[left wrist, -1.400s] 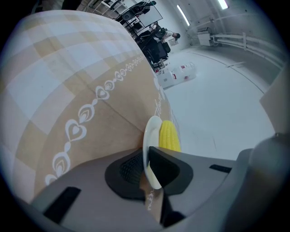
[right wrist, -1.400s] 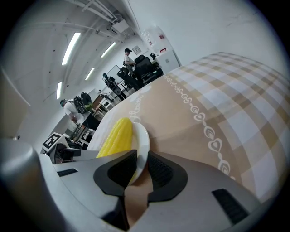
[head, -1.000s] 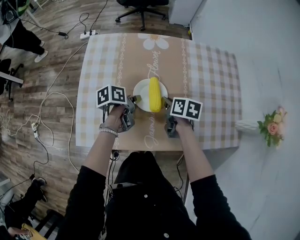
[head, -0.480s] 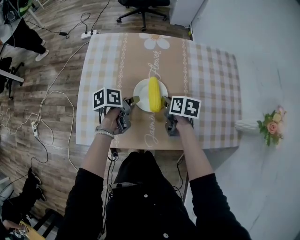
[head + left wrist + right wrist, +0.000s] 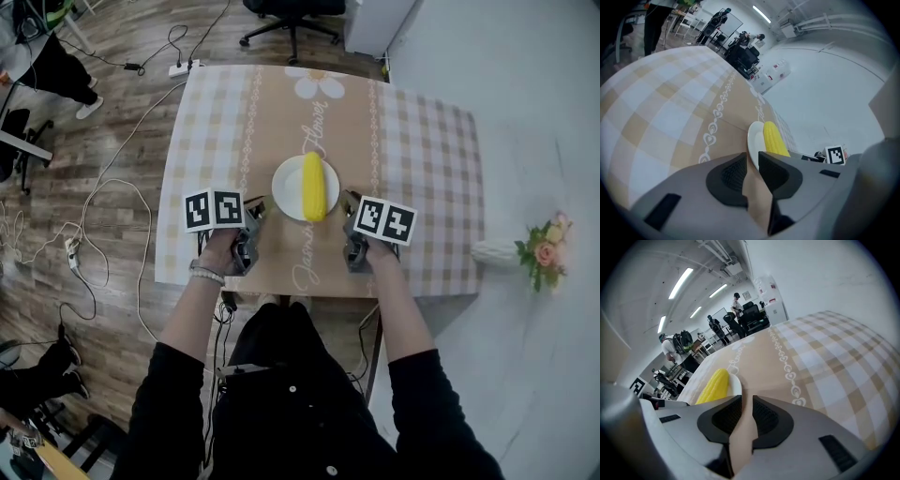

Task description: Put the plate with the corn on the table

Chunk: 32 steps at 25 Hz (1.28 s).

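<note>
The plate (image 5: 285, 187) bearing the corn (image 5: 314, 186) lies flat at mid-table (image 5: 422, 187), with the left gripper (image 5: 255, 214) and right gripper (image 5: 349, 202) just beside its near rim, jaws narrowly parted and empty; placement appears complete.

A brown cursive script runs along the middle band of the tablecloth (image 5: 422, 141) on the bench. Above the centre of the head view it seems to read "Flower" (image 5: 312, 141), and at the near edge "Jasmine" (image 5: 305, 267). The left cube (image 5: 214, 208) and right cube (image 5: 385, 220) bear only black-and-white square markers. Red print on the white cabinet (image 5: 768, 296) is too small to read.
</note>
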Motion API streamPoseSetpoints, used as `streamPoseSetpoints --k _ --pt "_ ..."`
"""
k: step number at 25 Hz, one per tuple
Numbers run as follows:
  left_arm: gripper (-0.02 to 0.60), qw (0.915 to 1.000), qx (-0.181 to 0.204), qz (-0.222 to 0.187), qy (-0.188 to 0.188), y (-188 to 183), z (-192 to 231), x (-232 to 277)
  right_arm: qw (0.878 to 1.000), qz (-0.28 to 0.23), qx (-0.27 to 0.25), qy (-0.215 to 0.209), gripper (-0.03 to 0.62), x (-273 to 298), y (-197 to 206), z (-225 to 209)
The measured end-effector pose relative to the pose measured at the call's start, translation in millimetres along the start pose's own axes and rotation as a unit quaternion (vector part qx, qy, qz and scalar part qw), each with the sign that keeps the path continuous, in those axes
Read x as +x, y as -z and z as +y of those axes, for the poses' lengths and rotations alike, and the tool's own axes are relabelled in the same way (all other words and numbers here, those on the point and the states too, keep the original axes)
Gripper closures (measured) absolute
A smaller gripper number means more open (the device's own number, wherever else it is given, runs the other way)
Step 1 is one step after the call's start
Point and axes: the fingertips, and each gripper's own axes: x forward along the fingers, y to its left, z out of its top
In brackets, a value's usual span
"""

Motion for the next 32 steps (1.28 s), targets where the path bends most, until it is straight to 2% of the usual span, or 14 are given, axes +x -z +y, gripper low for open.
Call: streamPoseSetpoints --k 2,4,8,15,18,21,26,32 --pt "0.523 0.9994 0.025 -0.018 -0.017 -4.0 -2.8 -6.3 1.0 -0.018 -0.012 0.021 0.525 -10.2 -4.3 -7.3" --pt "0.551 0.9973 0.054 -0.034 -0.036 -7.1 -7.3 -12.9 0.999 -0.033 -0.025 0.034 0.536 -20.5 -6.3 -10.9" --pt "0.561 0.991 0.109 -0.064 -0.044 -11.6 -27.4 -26.8 0.995 -0.057 -0.065 0.042 0.542 -37.9 -8.4 -2.6" --pt "0.565 0.9787 0.173 -0.097 -0.053 -15.2 -62.6 -52.4 0.984 -0.115 -0.133 0.042 0.548 -72.9 -22.4 25.9" --pt "0.568 0.9659 0.223 -0.114 -0.064 -14.8 -78.7 -64.5 0.976 -0.142 -0.162 0.042 0.548 -89.4 -27.8 38.4" --pt "0.568 0.9539 0.257 -0.141 -0.064 -17.6 -98.4 -80.2 0.969 -0.162 -0.182 0.034 0.548 -104.9 -29.9 53.6" --pt "0.568 0.9272 0.323 -0.18 -0.059 -18.5 -135.3 -109.7 0.957 -0.198 -0.211 0.015 0.549 -143.0 -39.5 82.3" --pt "0.568 0.8975 0.381 -0.216 -0.053 -19.7 -159.2 -131.4 0.944 -0.235 -0.233 -0.004 0.551 -168.8 -50.9 101.5"
